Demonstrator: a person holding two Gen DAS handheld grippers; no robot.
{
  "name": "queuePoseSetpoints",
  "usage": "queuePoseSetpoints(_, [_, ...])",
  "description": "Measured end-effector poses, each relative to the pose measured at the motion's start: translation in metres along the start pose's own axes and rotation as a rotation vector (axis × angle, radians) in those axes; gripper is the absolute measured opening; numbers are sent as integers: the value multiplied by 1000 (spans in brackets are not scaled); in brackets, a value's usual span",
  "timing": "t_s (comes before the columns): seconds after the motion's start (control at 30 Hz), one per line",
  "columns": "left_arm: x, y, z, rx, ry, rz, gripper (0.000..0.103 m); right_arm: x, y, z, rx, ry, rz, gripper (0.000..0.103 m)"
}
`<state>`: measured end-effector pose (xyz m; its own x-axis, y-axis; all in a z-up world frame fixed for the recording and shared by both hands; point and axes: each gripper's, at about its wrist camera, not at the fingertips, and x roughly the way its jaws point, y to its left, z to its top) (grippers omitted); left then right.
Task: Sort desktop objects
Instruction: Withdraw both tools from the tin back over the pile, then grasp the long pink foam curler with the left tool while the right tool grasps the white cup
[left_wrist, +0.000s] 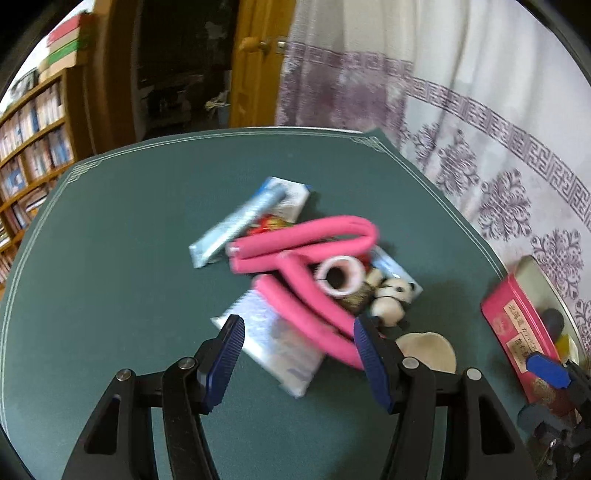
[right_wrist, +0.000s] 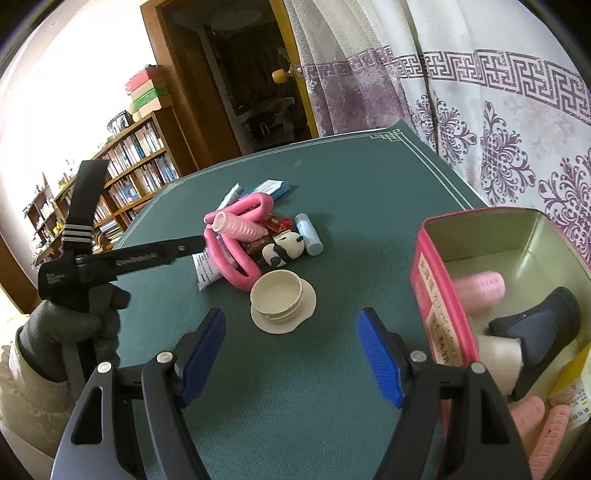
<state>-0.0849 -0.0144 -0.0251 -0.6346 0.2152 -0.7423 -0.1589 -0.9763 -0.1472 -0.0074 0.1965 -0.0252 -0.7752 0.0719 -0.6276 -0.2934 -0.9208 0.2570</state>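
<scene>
Green felt covers the table (right_wrist: 332, 206), with a bookshelf (right_wrist: 129, 166) and a patterned white-and-purple curtain (right_wrist: 498, 110) behind it. Near the middle lies a loose heap of small things: a bent pink foam curler (left_wrist: 306, 243) draped over white packets (left_wrist: 273, 339), a pale pink roller (right_wrist: 240, 227) resting on top of it, a panda figure (right_wrist: 286, 249) just beside, and a light blue stick (right_wrist: 310, 234) on the far side of the panda. A cream lid (right_wrist: 282, 299) sits apart from the heap, nearer the cameras. At the table's right edge stands an open pink tin (right_wrist: 436, 288), already holding pink rollers and a dark object. The left gripper (left_wrist: 299, 354) hovers over the near end of the heap, jaws about half open with nothing between the pads — the packet and curler lie below them. The right gripper (right_wrist: 291, 354) hangs beside the tin, jaws spread wide and empty.
</scene>
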Motion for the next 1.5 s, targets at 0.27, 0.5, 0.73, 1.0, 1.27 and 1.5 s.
queuePoseSetpoints(0.27, [21, -33, 2, 61, 20, 25, 63, 2, -11, -1, 30, 6, 2, 77])
queuePoseSetpoints(0.5, [31, -40, -6, 147, 26, 99, 70, 5, -11, -2, 36, 13, 13, 77])
queuePoseSetpoints(0.73, [22, -8, -18, 100, 29, 93, 70, 6, -10, -3, 37, 18, 15, 77])
queuePoseSetpoints(1.0, [-2, 45, -43, -20, 45, 85, 70, 7, 0, -2, 18, 25, 19, 77])
queuePoseSetpoints(1.27, [-16, 54, -52, 0, 36, 77, 70, 14, 16, 0, -15, 38, 36, 77])
queuePoseSetpoints(1.5, [0, 32, -38, 58, 40, 46, 70, 18, 23, 1, -28, 46, 36, 77])
